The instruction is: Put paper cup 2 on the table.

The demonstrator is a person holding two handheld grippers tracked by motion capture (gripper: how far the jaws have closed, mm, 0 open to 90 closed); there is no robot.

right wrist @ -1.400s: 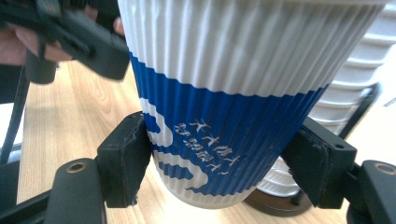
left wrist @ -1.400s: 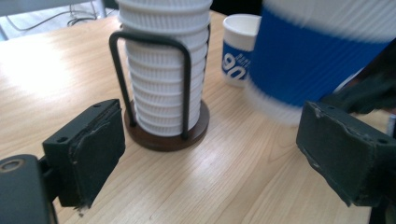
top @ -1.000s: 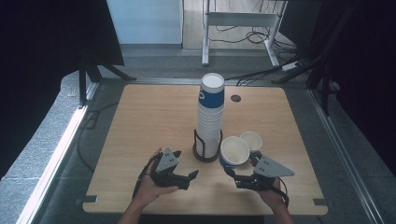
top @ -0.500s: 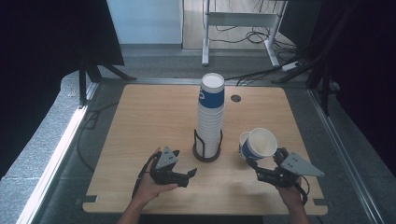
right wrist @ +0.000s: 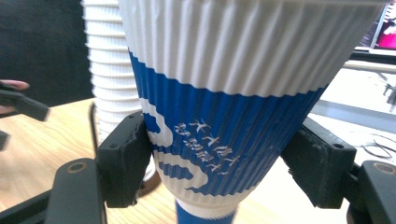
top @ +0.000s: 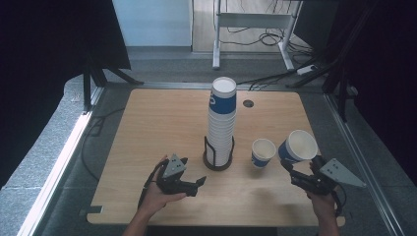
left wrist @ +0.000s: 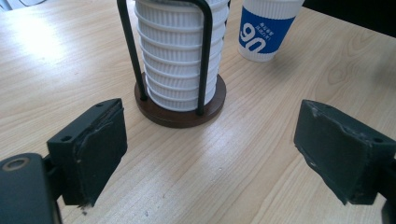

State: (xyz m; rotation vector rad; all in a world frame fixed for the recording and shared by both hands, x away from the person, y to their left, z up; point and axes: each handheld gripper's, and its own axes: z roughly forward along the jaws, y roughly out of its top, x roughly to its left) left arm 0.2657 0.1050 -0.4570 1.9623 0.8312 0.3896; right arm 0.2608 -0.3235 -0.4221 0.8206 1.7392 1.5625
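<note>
The blue-and-white ribbed paper cup (top: 298, 146) hangs above the right edge of the pale wooden table (top: 147, 128), tilted, pinched low on its wall by the right gripper (top: 291, 168), likely so its mouth stays free. A second matching paper cup (top: 262, 152) stands upright just beside it. The tall cup stack (top: 222, 120) sits in a black wire holder (top: 218, 157). The left gripper (top: 198, 183) faces that holder; its jaws have just been closing, yet stand apart with nothing between them.

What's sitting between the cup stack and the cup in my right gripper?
One loose cup stands upright on the table between the cup stack and the held cup in the right gripper, seen in the high view.
</note>
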